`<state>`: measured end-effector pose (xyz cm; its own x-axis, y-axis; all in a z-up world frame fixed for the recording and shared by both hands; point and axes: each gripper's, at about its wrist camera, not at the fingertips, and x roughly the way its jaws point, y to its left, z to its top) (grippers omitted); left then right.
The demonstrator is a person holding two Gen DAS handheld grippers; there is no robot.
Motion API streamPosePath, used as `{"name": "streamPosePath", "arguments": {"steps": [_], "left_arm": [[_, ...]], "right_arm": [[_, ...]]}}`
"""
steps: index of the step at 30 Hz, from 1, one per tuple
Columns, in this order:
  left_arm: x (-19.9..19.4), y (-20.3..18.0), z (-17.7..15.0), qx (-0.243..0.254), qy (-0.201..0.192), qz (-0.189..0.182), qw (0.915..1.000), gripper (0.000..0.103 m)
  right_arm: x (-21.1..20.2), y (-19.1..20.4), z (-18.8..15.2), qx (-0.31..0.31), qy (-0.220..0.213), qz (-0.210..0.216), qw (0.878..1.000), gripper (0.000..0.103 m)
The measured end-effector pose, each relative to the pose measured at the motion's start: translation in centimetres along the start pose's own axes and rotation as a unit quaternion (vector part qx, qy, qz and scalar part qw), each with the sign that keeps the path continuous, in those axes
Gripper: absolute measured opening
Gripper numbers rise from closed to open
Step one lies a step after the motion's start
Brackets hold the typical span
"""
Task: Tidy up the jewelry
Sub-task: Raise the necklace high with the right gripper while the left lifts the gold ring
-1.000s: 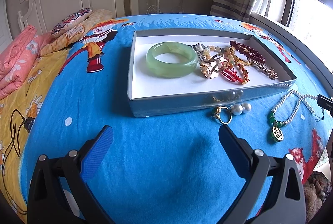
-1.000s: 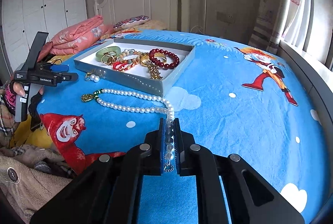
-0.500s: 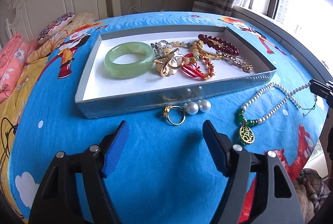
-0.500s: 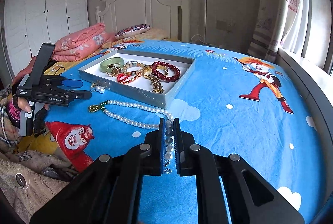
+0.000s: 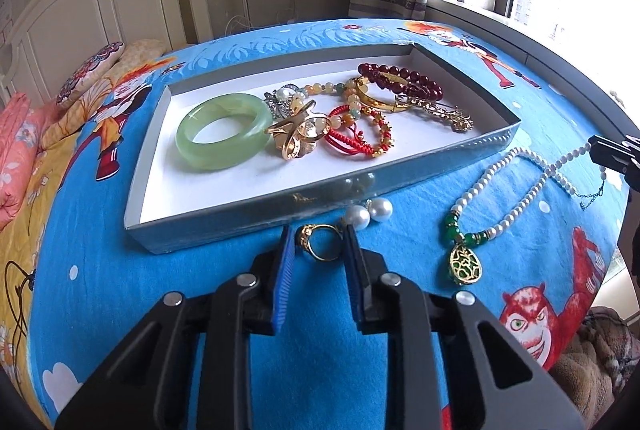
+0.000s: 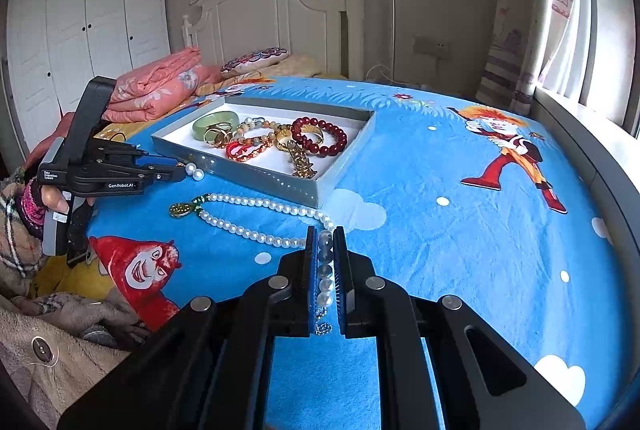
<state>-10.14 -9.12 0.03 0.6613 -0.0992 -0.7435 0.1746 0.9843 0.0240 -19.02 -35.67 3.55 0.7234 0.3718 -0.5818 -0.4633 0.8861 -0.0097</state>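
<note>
Item 1: shallow grey tray (image 5: 224, 218), white inside, on a blue cartoon-print bedspread (image 5: 160, 290). Contents, left to right in the left wrist view: pale green jade bangle (image 5: 222, 132); gold ornaments (image 5: 298, 136) touching the bangle's right side; red cord bracelet with gold beads (image 5: 360, 138); pastel stone bead strand (image 5: 340, 98); dark red bead bracelet (image 5: 404, 80) at the far side; gold chain (image 5: 440, 112) towards the right end.

Item 2: gold ring (image 5: 320, 242), on the bedspread just near of the tray's front wall. The left gripper (image 5: 318, 244) brackets it, one blue pad on each side; the pads are close to the band, but whether they press it cannot be told.

Item 3: pair of white pearls (image 5: 370, 212), just right of the ring, against the tray wall.

Item 4: pearl necklace (image 6: 256, 230) with green beads and a green-and-gold pendant (image 5: 464, 264), lying on the bedspread right of the ring. The right gripper (image 6: 325, 254) is clamped on its clasp end, with several pearls pinched between the pads and a fine chain hanging below them.

Item 5: folded pink quilt (image 6: 160, 86) and patterned pillow (image 6: 256, 58), far end, by the white headboard (image 6: 272, 10).
</note>
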Motion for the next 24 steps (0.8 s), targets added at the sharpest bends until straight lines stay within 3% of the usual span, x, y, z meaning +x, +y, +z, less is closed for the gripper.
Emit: {"name": "streamPosePath", "arguments": {"steps": [6, 12, 24], "left_arm": [[-0.8, -0.3, -0.8, 0.0, -0.005, -0.001, 1.0, 0.024], [-2.7, -0.9, -0.9, 0.005, -0.032, 0.006, 0.9995, 0.024], [-5.3, -2.6, -0.3, 0.029, -0.065, -0.001, 0.9975, 0.024]], "right_arm": [[-0.8, 0.1, 0.4, 0.002, -0.016, -0.004, 1.0, 0.01], [-2.8, 0.4, 1.5, 0.002, -0.059, -0.01, 0.998, 0.01], [-6.6, 3.4, 6.7, -0.047, -0.134, -0.016, 0.99, 0.01]]}}
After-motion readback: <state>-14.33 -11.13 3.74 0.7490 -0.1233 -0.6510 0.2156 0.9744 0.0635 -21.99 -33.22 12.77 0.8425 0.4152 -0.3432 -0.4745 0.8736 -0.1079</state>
